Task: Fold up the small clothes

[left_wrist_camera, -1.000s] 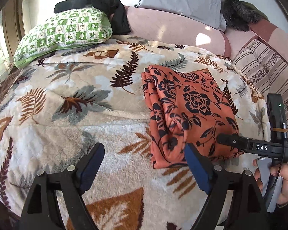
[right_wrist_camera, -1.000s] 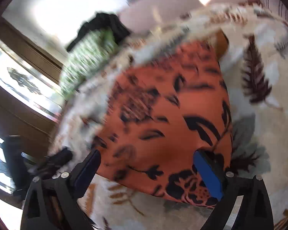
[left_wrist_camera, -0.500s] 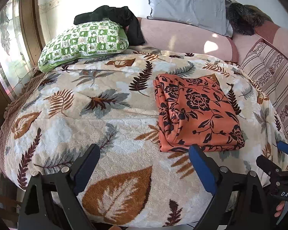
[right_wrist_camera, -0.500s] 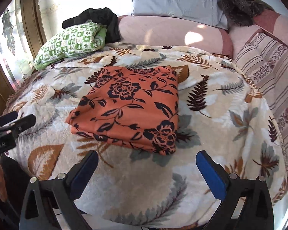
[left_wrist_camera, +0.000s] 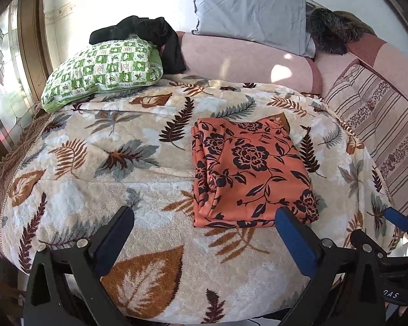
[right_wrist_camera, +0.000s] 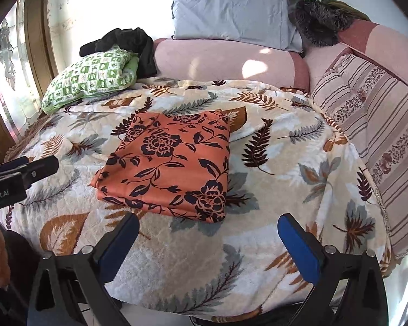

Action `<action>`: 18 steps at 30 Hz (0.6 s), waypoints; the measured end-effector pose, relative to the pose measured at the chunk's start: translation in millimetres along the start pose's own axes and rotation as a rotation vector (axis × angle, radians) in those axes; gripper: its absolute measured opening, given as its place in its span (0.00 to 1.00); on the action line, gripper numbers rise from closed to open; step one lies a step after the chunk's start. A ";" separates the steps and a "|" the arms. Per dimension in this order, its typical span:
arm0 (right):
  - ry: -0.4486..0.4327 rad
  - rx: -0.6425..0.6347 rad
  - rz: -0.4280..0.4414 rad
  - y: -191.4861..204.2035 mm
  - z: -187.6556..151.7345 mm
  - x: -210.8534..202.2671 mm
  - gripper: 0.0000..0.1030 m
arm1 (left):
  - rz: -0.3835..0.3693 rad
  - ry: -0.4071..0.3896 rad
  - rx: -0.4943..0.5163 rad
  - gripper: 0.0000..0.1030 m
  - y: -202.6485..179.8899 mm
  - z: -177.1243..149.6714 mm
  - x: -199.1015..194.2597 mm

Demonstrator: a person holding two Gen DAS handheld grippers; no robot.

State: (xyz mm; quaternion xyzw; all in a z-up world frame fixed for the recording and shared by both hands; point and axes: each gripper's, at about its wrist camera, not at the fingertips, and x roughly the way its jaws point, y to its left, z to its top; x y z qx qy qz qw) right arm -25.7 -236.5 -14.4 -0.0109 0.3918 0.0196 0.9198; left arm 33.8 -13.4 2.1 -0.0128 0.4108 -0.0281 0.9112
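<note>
Left gripper (left_wrist_camera: 204,240) and right gripper (right_wrist_camera: 208,244) are held spread, empty, off the near edge of the bed (right_wrist_camera: 176,266). Folded orange cloth (right_wrist_camera: 168,163) is laid flat on the blanket (left_wrist_camera: 95,141), clear of both grippers. Green pillow (left_wrist_camera: 103,70) is seen well beyond the cloth, far left.

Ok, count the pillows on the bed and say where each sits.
2. The green checked pillow lies at the far left corner; the grey pillow leans against the back wall. More may hide under the black garment.

Leaf-print blanket (left_wrist_camera: 100,163); green checked pillow (left_wrist_camera: 103,73) under black garment (left_wrist_camera: 149,32); grey pillow (left_wrist_camera: 253,13); striped cushion (left_wrist_camera: 380,125).
</note>
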 end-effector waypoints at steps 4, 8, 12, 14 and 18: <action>-0.002 0.000 0.008 0.9 0.2 0.1 1.00 | 0.019 -0.014 0.027 1.00 -6.0 -0.2 -1.1; -0.001 -0.007 0.017 3.5 1.5 0.3 1.00 | -0.001 -0.014 0.004 1.00 -3.5 2.3 0.7; -0.003 -0.009 0.019 3.5 4.7 0.7 1.00 | -0.015 -0.008 0.018 1.00 -7.7 6.0 5.8; -0.002 -0.010 0.018 2.8 7.3 2.9 1.00 | -0.009 -0.030 0.039 1.00 -12.6 8.6 5.7; 0.004 -0.009 0.015 1.8 12.3 9.5 1.00 | 0.003 -0.044 0.075 1.00 -22.2 15.9 7.1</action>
